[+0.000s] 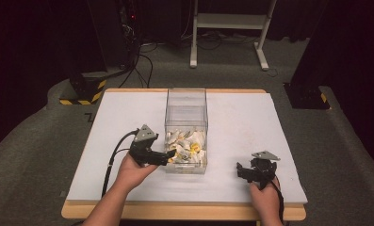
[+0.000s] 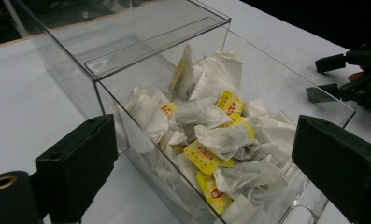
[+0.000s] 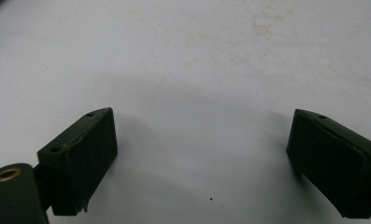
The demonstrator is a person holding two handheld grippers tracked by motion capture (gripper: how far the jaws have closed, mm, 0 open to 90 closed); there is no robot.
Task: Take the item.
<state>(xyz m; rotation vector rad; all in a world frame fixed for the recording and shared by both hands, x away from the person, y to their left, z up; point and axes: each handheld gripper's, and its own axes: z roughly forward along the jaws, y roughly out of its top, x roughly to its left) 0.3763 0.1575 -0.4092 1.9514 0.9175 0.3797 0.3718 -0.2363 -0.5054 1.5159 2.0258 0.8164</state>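
Observation:
A clear plastic box (image 1: 186, 106) stands mid-table, its near half holding several white tea bags (image 1: 188, 143) with yellow tags. My left gripper (image 1: 169, 157) is at the box's near left corner, open, its jaws straddling the corner with nothing held. In the left gripper view the box wall (image 2: 127, 116) and tea bags (image 2: 220, 140) lie between the wide-apart jaws of that gripper (image 2: 202, 163). My right gripper (image 1: 241, 170) rests low over the table at the right, open; in its own view that gripper (image 3: 202, 158) has bare white table between its jaws.
The white table (image 1: 123, 117) has a wooden rim. A clear lid (image 2: 146, 37) covers the box's far half. The right gripper (image 2: 346, 79) sits beyond the box in the left gripper view. Faint stains (image 3: 248, 32) mark the surface. Cables and a white stand lie beyond the table.

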